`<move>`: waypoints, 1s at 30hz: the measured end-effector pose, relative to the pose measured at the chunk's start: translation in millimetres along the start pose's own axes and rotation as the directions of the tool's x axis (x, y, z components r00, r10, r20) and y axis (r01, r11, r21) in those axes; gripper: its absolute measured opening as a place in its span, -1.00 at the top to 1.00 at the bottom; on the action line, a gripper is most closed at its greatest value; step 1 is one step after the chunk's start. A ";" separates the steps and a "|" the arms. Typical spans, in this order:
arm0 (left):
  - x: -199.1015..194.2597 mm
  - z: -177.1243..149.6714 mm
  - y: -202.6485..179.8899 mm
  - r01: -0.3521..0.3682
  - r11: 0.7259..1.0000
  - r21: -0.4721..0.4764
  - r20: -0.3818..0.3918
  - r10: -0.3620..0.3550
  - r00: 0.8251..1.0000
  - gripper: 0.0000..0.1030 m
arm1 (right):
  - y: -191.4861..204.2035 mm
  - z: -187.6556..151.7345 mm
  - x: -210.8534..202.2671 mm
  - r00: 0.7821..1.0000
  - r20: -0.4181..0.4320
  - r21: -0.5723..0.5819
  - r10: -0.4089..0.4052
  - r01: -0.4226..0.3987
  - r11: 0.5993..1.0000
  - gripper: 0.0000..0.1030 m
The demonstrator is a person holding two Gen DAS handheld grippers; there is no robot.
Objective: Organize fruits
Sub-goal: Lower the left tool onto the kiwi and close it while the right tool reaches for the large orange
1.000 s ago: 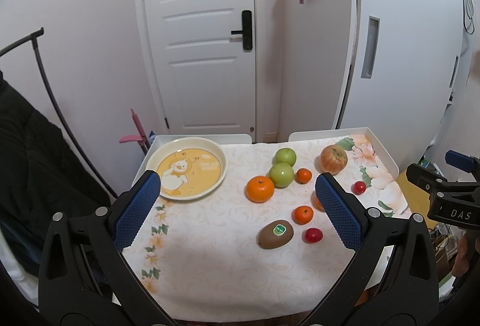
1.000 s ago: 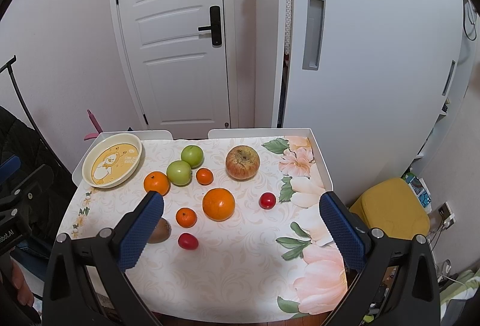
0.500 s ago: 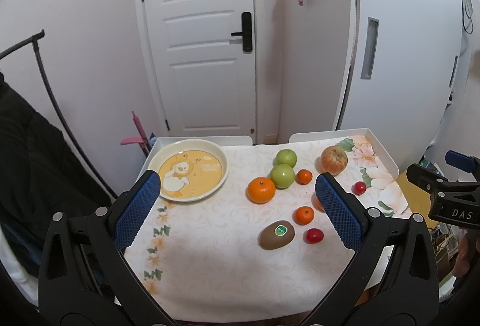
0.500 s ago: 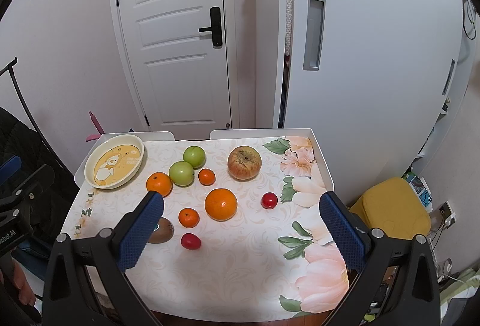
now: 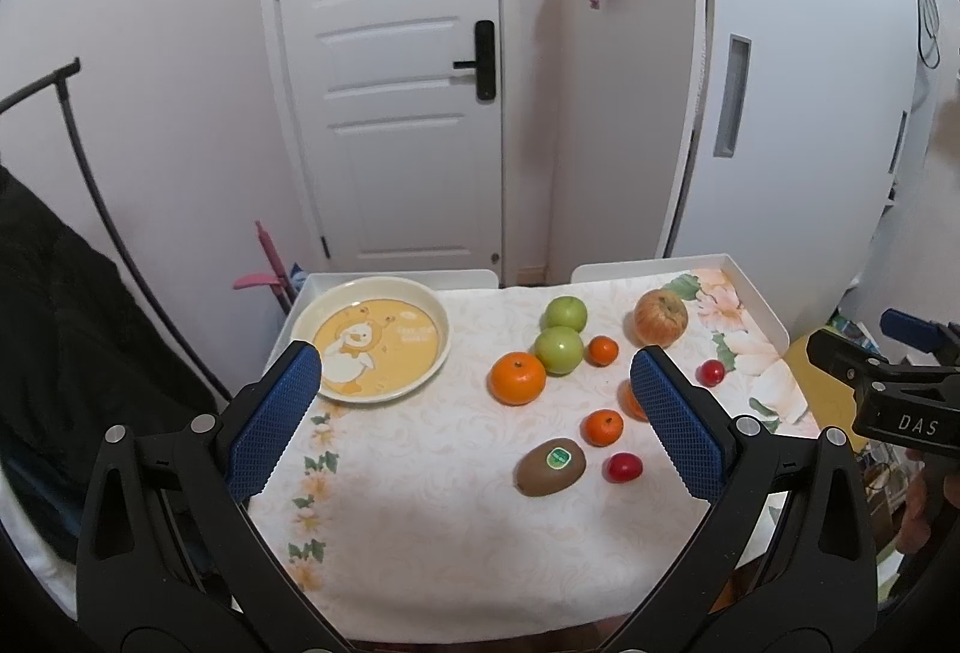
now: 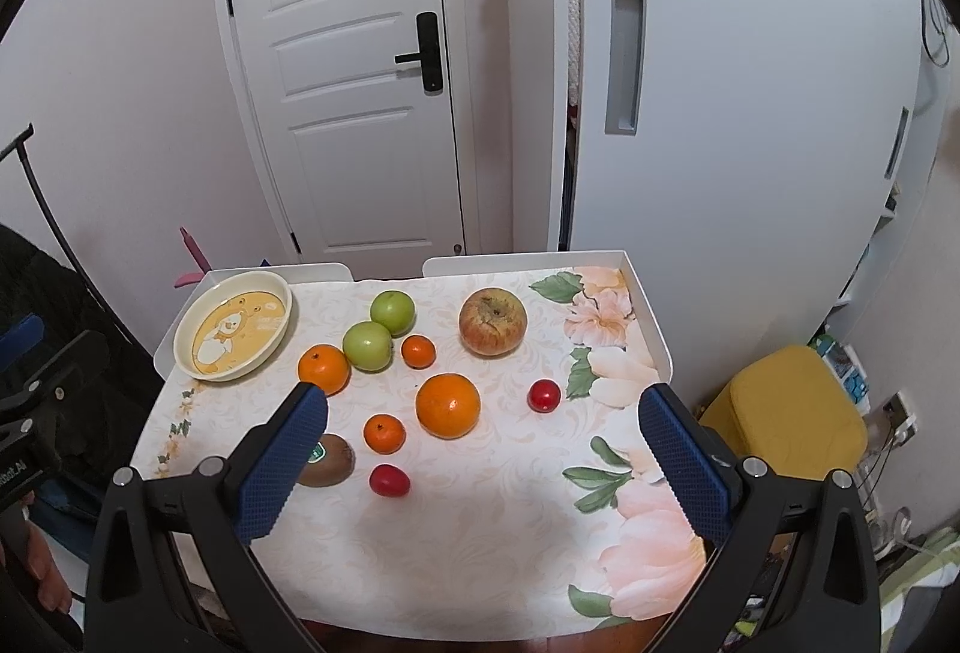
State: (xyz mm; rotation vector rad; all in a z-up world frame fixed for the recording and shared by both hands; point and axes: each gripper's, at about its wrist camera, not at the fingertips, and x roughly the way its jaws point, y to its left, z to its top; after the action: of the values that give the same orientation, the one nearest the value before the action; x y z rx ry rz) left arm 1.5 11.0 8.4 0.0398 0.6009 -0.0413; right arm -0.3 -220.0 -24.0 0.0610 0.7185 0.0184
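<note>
Fruit lies scattered on a small table with a floral cloth (image 5: pixel 420 521) (image 6: pixel 480 533). A yellow duck plate (image 5: pixel 372 338) (image 6: pixel 235 324) sits empty at the far left. Near it are two green apples (image 5: pixel 559 347) (image 6: pixel 367 345), a red-yellow apple (image 5: pixel 660 317) (image 6: pixel 493 321), a big orange (image 6: pixel 448 405), smaller oranges (image 5: pixel 518 378) (image 6: pixel 384 433), a kiwi (image 5: pixel 551 467) (image 6: pixel 327 464) and small red fruits (image 5: pixel 623 467) (image 6: pixel 390 480). My left gripper (image 5: pixel 474 413) hangs open above the near left side. My right gripper (image 6: pixel 483 449) hangs open above the near right side. Neither holds anything.
The table stands against a white door (image 5: pixel 390 83) and a white cabinet (image 6: pixel 720 83). A dark coat on a rack (image 5: pixel 60 323) hangs at the left. A yellow stool (image 6: pixel 786 413) sits right of the table. The other gripper shows at each view's edge.
Both views have shifted slightly; the table sits a little lower and closer in each. No fruit has moved and both grippers stay open.
</note>
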 end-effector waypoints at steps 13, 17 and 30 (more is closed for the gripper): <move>58.2 -40.6 -3.7 0.016 0.998 -0.068 -0.149 -0.026 0.988 -1.00 | -15.0 -19.5 42.2 0.997 -0.073 -0.039 0.024 -0.027 0.999 -1.00; 78.8 -56.7 -16.0 -0.021 0.994 -0.107 -0.195 0.000 0.981 -1.00 | -21.0 -25.5 68.0 0.993 -0.101 -0.102 0.063 -0.073 0.992 -1.00; 137.5 -102.8 -46.3 -0.136 0.960 -0.247 -0.315 0.053 0.948 -1.00 | -29.7 -41.4 144.9 0.970 -0.163 -0.289 0.181 -0.222 0.931 -1.00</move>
State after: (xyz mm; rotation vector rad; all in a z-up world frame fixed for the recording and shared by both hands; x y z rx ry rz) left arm 54.4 -34.0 -155.3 -0.1890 0.9101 0.1431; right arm 81.3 -242.1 -152.1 -0.1649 0.8347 0.3341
